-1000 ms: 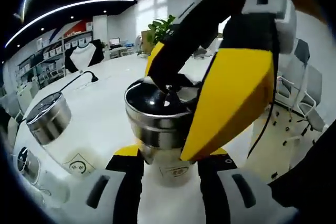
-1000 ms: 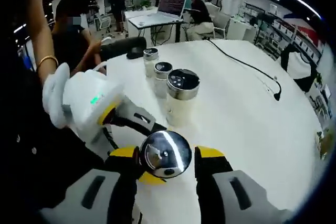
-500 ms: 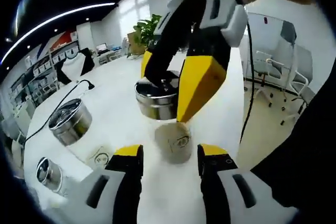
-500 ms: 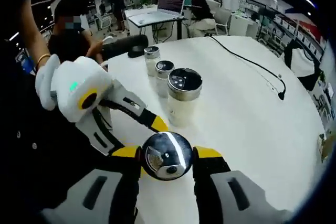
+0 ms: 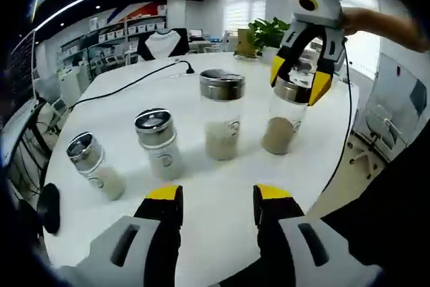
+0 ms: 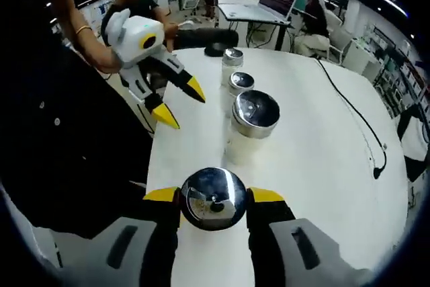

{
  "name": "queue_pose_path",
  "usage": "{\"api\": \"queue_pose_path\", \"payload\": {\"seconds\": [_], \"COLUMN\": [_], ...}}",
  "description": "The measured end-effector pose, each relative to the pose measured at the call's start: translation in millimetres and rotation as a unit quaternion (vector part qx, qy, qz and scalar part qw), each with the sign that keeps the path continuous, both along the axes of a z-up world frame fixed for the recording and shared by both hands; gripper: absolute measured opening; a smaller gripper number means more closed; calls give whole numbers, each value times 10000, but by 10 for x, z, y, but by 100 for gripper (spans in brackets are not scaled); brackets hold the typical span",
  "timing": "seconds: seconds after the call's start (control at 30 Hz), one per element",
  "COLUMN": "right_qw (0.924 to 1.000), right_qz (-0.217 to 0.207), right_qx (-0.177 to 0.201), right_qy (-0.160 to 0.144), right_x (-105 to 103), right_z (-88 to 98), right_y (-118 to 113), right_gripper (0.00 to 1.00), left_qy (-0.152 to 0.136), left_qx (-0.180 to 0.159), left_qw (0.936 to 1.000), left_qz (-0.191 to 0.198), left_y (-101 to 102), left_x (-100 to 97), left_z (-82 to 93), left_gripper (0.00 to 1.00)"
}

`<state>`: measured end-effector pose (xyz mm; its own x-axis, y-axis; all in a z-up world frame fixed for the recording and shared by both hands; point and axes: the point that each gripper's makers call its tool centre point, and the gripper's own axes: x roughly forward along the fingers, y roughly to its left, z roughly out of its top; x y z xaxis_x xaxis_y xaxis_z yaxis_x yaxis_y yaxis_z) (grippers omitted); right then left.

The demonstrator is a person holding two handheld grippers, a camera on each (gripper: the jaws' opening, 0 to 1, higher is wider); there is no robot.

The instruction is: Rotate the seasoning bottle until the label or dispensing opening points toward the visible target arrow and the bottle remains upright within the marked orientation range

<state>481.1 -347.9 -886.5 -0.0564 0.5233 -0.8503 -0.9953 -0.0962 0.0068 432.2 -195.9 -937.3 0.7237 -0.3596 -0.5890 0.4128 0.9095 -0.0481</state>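
Bottle (image 6: 213,197) in R fingers (image 6: 163,196), three jars (image 5: 220,121) adjacent.

On the white table (image 5: 201,186), four clear seasoning bottles hold beige powder under shiny silver caps: the seasoning bottle (image 5: 282,115) gripped by the right tongs (image 5: 301,80), then three bottles (image 5: 222,122) beside it. Both tongs, the left tongs (image 6: 176,102) included, are white and black with yellow tips, and a black cable (image 5: 134,80) crosses the table behind the bottles.

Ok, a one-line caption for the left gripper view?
Right tongs grip one seasoning bottle's lid beside three others on a white table.

Upright steel-capped seasoning bottle (image 5: 285,113), beige powder inside.
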Motion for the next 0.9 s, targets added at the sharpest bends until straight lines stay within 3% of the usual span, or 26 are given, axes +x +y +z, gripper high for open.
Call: {"api": "queue_pose_path", "payload": {"seconds": [0.1, 0.33, 0.47, 0.53, 0.67, 0.77, 0.9], "right_qw": [10000, 9992, 9983, 9976, 9963, 9955, 9950], "right_qz": [23, 343, 539, 650, 816, 898, 935], "right_qx": [-71, -203, -232, -235, -280, -300, -340], "right_qy": [-7, -43, -64, -58, -21, -25, -32], "right_x": [63, 148, 166, 185, 208, 253, 299], "right_z": [-7, -3, -3, 6, 5, 3, 15], "right_y": [21, 52, 60, 72, 70, 74, 79], "right_gripper": [37, 37, 37, 37, 37, 37, 37], "left_qy": [-78, -45, -15, 184, 31, -86, -30], "left_qx": [-49, 159, 61, -138, -333, -281, -272], "left_qw": [9995, 9987, 9975, 9964, 9947, 9948, 9952], "left_qz": [300, 492, 703, 812, 974, 975, 944], "left_y": [165, 368, 492, 528, 627, 681, 688], "left_x": [-78, -204, -243, -279, -227, -180, -161], "left_z": [76, 75, 119, 139, 304, 414, 491], "left_gripper": [45, 45, 45, 45, 46, 46, 49]}}
